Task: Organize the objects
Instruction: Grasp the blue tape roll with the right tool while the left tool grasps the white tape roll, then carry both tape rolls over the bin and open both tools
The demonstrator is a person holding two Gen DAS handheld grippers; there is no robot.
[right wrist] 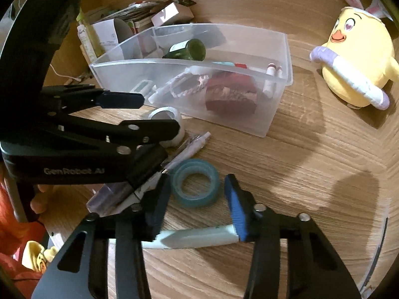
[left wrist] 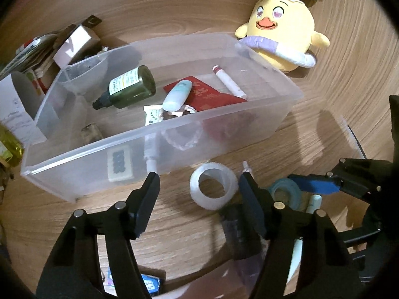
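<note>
Nearest in the right wrist view, a pale mint tube (right wrist: 197, 238) lies crosswise on the wooden table (right wrist: 286, 174), under the right gripper (right wrist: 198, 199). Its fingers are spread wide and hold nothing; a blue tape roll (right wrist: 195, 183) sits on the table between the fingertips, just ahead toward 12 o'clock.

In the left wrist view, the left gripper (left wrist: 199, 186) is likewise spread wide and empty. A white tape roll (left wrist: 214, 186) lies flat between its fingertips, not clearly touching either one. At 3 o'clock from it, the blue tape roll (left wrist: 285, 191) shows partly behind the right finger.

Beyond both rolls stands a clear plastic bin (left wrist: 74, 169). Inside lie a dark green bottle (left wrist: 129, 88) on its side, a small mint tube (left wrist: 177, 94) over a red packet (left wrist: 212, 94), and a white stick (left wrist: 229, 81).

Farthest, at 1 o'clock, a yellow plush chick (left wrist: 284, 32) with rabbit ears sits on the table. At 10 o'clock, boxes and papers (left wrist: 32, 57) are piled beside the bin.
</note>
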